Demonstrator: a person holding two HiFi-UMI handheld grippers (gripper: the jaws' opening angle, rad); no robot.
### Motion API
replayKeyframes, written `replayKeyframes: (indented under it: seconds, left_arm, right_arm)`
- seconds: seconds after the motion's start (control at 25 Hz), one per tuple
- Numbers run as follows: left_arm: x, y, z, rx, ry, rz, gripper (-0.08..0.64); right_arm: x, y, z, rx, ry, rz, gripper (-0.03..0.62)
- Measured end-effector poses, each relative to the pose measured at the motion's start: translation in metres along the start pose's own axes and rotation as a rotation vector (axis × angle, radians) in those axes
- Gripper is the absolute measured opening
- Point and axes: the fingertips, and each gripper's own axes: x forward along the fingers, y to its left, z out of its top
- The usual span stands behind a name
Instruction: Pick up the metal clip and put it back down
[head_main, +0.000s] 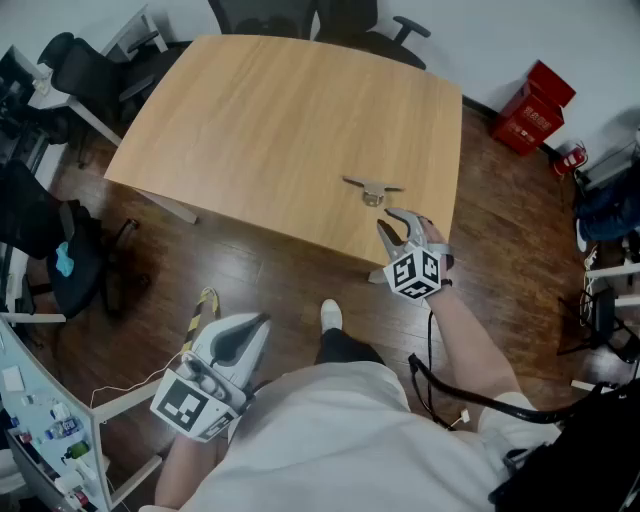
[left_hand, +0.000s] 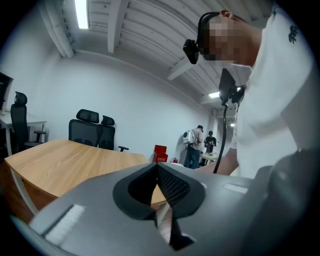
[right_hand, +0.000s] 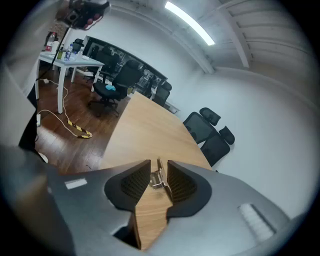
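Right tongs (head_main: 386, 219): jaws apart, nothing clamped. The right gripper view has the metal clip (right_hand: 157, 180) framed in the gap between the two ribbed pads. The head view shows it lying on the table (head_main: 270, 130) just beyond the jaw tips, toward 11 o'clock from them and near the table's near edge.

Left tongs (head_main: 255, 328): held low beside the person's body, off the table and well apart from the clip. In the left gripper view the left tongs (left_hand: 156, 165) have their pad tips meeting, with nothing between them.

Clip: small, bright silver metal, a compact body with two thin arms spread from it. In the head view the clip (head_main: 373, 190) runs its long axis about 9 to 3 o'clock, arms out to either side. In the right gripper view one arm points up toward 12 o'clock, between the tips of the right tongs (right_hand: 158, 162).

Only the left gripper view shows people (left_hand: 192, 147) standing far back in the room. Only the head view shows both tongs at once, and a red box (head_main: 535, 105) on the floor at 2 o'clock. A striped strap (right_hand: 77, 130) lies on the wood floor at 9 o'clock in the right gripper view.
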Motion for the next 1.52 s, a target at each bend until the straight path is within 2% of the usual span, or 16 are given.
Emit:
replayKeyframes:
  seconds: [0.2,0.48,0.56,0.68,0.84,1.08,1.24,1.52]
  left_arm:
    - [0.038,0.012,0.006,-0.023,0.003,0.028,-0.002]
    - [0.048,0.016,0.004,-0.057,0.042,0.075,-0.002]
    - [0.049,0.018,0.003,-0.064,0.048,0.088,-0.002]
    - [0.046,0.016,0.001,-0.068,0.055,0.096,-0.002]
    - [0.042,0.020,-0.005,-0.057,0.062,0.091,-0.002]
    - [0.040,0.017,-0.012,-0.021,0.041,0.028,-0.002]
    - [0.015,0.022,-0.014,0.011,0.035,-0.023,-0.002]
    - [-0.006,-0.013,-0.009,0.093,-0.038,-0.175,-0.001]
  right_arm:
    - [0.060,-0.023,-0.044,-0.100,0.075,0.032,0.103]
    - [0.100,-0.007,-0.056,-0.210,0.093,0.096,0.104]
    - [0.106,-0.005,-0.057,-0.232,0.100,0.092,0.096]
    - [0.106,-0.007,-0.055,-0.246,0.086,0.056,0.031]
    - [0.101,-0.024,-0.045,-0.214,0.050,-0.002,0.006]
    - [0.070,-0.040,-0.019,-0.202,0.030,-0.050,0.006]
    - [0.040,-0.030,0.027,-0.189,0.013,-0.080,0.006]
    - [-0.063,-0.033,0.069,-0.191,0.031,-0.163,0.006]
